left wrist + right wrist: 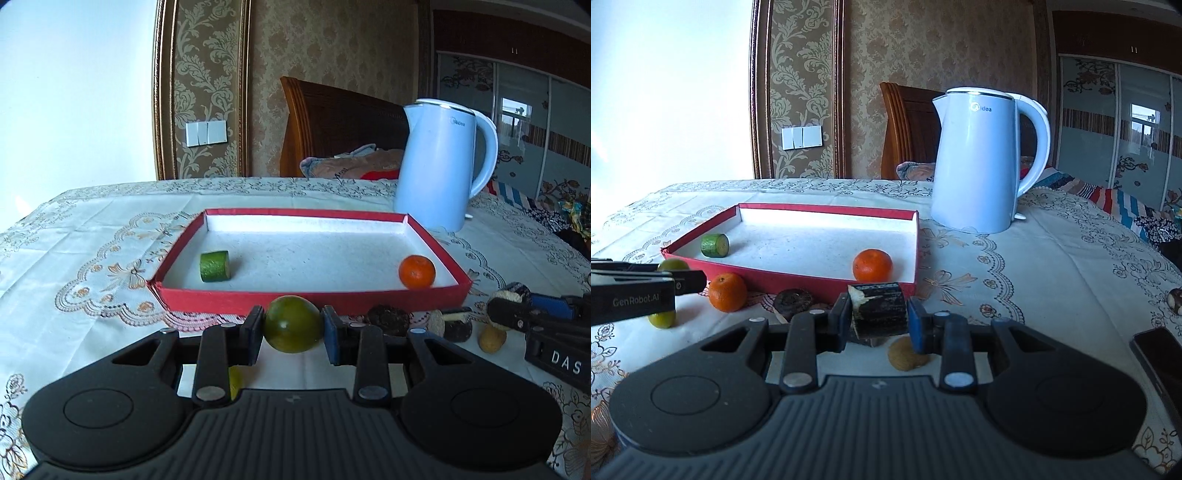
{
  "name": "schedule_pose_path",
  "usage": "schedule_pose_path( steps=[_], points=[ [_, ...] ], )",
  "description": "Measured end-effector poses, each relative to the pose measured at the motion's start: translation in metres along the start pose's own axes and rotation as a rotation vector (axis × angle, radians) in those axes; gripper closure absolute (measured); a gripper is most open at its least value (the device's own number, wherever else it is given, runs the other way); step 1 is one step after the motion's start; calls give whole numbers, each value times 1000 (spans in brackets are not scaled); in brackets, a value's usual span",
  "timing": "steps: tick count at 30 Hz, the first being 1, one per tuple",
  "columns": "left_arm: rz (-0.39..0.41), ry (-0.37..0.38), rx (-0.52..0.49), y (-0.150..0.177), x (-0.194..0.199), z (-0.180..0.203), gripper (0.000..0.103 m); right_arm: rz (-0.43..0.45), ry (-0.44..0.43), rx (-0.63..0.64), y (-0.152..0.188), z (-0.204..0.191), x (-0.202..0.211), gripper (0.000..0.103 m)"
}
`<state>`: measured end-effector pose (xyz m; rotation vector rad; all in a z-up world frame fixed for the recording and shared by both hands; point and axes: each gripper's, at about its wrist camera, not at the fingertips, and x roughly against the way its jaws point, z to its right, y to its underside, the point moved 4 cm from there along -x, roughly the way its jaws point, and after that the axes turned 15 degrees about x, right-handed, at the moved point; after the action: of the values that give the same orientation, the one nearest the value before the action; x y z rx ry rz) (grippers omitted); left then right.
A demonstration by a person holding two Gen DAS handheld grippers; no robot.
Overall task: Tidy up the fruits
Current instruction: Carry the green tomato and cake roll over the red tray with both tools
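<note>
Round glossy green fruit (pixel 292 325) clamped in left tongs (pixel 292 332); right tongs (pixel 878 319) clamp dark rough cylinder chunk (pixel 881 308).

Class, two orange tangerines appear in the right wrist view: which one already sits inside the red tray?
The tangerine near the red tray's right front corner, on its white floor. The other tangerine lies outside on the tablecloth, before the tray's front wall.

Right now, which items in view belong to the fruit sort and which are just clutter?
Job items:
- left tool, shut on the green citrus
- right tool, shut on the dark cut chunk
- red tray, holding the cucumber piece and an orange
- loose orange by the tray

Clutter:
- kettle
- phone
</note>
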<state>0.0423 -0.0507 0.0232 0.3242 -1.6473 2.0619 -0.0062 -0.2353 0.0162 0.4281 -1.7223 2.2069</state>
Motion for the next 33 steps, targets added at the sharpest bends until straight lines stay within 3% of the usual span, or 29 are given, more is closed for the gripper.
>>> schedule_pose_path(
  steps=[5, 13, 33],
  points=[
    [54, -67, -7, -25, -13, -12, 70, 18, -7, -3, -12, -10, -7, 73],
    [51, -165, 2, -38, -45, -34, 70, 19, -1, 20, -28, -23, -25, 73],
    [39, -179, 59, -44, -84, -58, 70, -24, 26, 30, -43, -38, -87, 73]
  ],
)
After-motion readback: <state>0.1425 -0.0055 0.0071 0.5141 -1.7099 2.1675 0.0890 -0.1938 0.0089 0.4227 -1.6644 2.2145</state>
